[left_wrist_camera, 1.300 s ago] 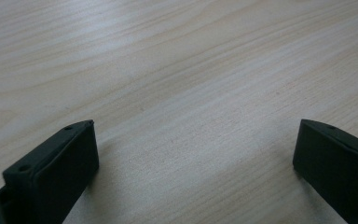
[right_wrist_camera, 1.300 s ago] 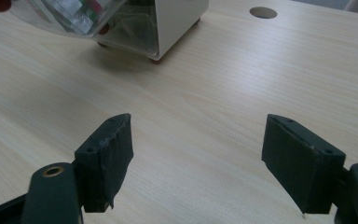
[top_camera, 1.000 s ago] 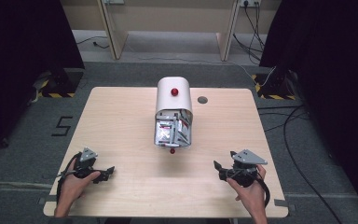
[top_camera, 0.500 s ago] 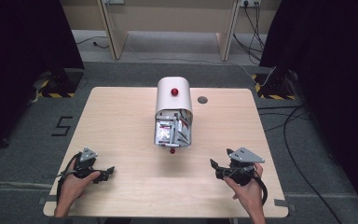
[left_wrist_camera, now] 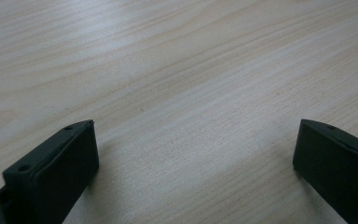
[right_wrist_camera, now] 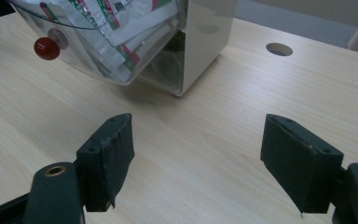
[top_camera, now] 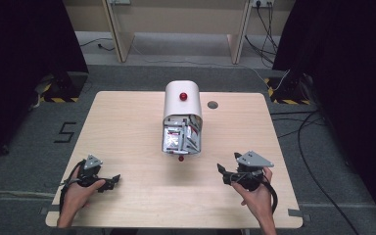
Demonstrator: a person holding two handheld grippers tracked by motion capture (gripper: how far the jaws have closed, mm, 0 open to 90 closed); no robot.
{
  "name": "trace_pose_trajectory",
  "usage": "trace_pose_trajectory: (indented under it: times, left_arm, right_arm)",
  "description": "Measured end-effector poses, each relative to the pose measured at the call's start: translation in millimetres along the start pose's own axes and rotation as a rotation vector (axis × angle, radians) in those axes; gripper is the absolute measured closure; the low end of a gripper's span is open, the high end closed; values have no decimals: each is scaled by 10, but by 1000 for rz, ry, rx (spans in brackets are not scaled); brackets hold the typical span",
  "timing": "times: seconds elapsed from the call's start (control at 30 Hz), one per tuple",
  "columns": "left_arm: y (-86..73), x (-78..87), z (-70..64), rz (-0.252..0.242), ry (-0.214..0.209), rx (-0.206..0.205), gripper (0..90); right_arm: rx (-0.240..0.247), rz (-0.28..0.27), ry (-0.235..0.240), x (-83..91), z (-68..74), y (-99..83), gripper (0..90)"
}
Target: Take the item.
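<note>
The left gripper (top_camera: 108, 182) sits low over the near left part of the wooden table (top_camera: 127, 127), held in the person's left hand (top_camera: 81, 188). In the left gripper view its two black jaws stand wide apart with nothing between them, only bare wood grain (left_wrist_camera: 186, 93) ahead of and under the fingertips (left_wrist_camera: 72, 140).

Ahead of both grippers, near the middle of the table, stands a white dispenser box (top_camera: 181, 100) with a rounded top and a red knob (top_camera: 183, 96) on it. Its clear front drawer (top_camera: 181, 139) is tipped open toward the person and holds a stack of white sachets (top_camera: 178, 137) with red and green print. A second small red knob (top_camera: 180, 158) sits at the drawer's front edge. Just beyond and to the right of the box is a round hole (top_camera: 212, 105) in the tabletop.

The right gripper (top_camera: 223, 174) is held in the right hand (top_camera: 254, 193) over the near right part of the table, pointing toward the box. In the right gripper view its jaws are spread wide and hold nothing; the fingertips (right_wrist_camera: 114, 140) are near the drawer (right_wrist_camera: 98, 42) but apart from it, with the sachets (right_wrist_camera: 121, 28) ahead and to the left of the fingers and the hole (right_wrist_camera: 279, 49) ahead to the right.
</note>
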State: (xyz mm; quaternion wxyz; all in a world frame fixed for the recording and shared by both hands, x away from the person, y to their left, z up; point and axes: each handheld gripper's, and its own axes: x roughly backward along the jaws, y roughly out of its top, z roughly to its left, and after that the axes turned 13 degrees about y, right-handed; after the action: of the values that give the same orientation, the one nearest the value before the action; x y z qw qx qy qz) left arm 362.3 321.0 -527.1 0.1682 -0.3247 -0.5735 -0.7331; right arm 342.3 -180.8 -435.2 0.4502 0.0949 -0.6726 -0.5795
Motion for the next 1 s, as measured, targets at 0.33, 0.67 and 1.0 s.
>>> trace_pose_trajectory:
  times: [0.33, 0.67, 1.0]
  left_arm:
    - [0, 0, 0, 0, 0, 0, 0]
    - [0, 0, 0, 0, 0, 0, 0]
    - [0, 1, 4, 2, 0, -6, 0]
  right_arm:
    - [20, -26, -1, 25, 36, 129, 264]
    - [47, -65, 12, 32, 106, 279, 286]
    - [76, -83, 25, 12, 182, 437, 300]
